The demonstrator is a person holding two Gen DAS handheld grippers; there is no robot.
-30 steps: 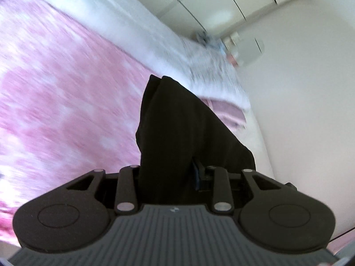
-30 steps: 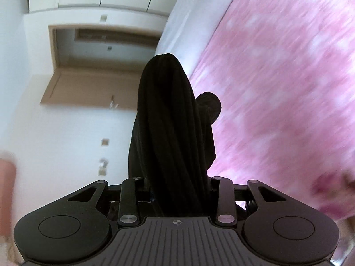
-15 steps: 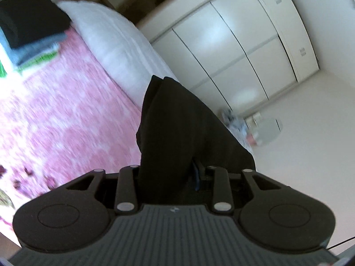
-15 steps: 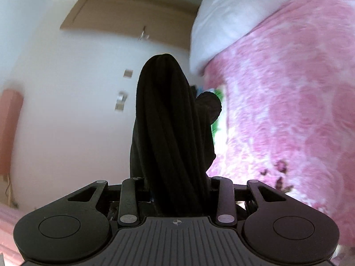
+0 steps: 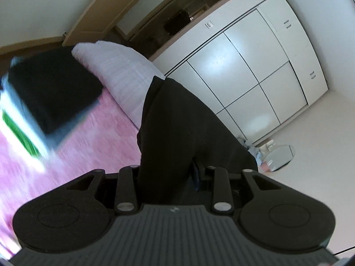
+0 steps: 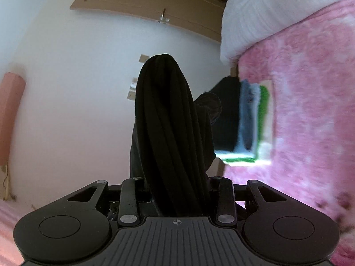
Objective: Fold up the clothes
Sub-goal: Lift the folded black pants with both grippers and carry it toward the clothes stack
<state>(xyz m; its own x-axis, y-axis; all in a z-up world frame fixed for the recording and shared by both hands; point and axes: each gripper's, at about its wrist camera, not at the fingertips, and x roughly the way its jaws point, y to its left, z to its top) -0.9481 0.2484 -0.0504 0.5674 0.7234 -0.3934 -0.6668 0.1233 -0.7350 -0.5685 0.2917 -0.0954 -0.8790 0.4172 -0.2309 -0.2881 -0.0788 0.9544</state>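
A black garment fills the space between my left gripper's jaws, which are shut on it; the fingertips are hidden under the cloth. My right gripper is likewise shut on a thick bunched fold of the same black garment. A stack of folded clothes with a black piece on top, blue and green ones below, lies on the pink bedspread. The stack appears to the right of the held cloth in the right wrist view.
A white pillow or rolled quilt lies at the bed's head. White wardrobe doors and a wooden door stand beyond. A round mirror and small items sit on the floor by the wardrobe.
Both views have swung across the bed toward the folded stack, which now looms larger and nearer. The black garment stays clamped in both grippers the same way.
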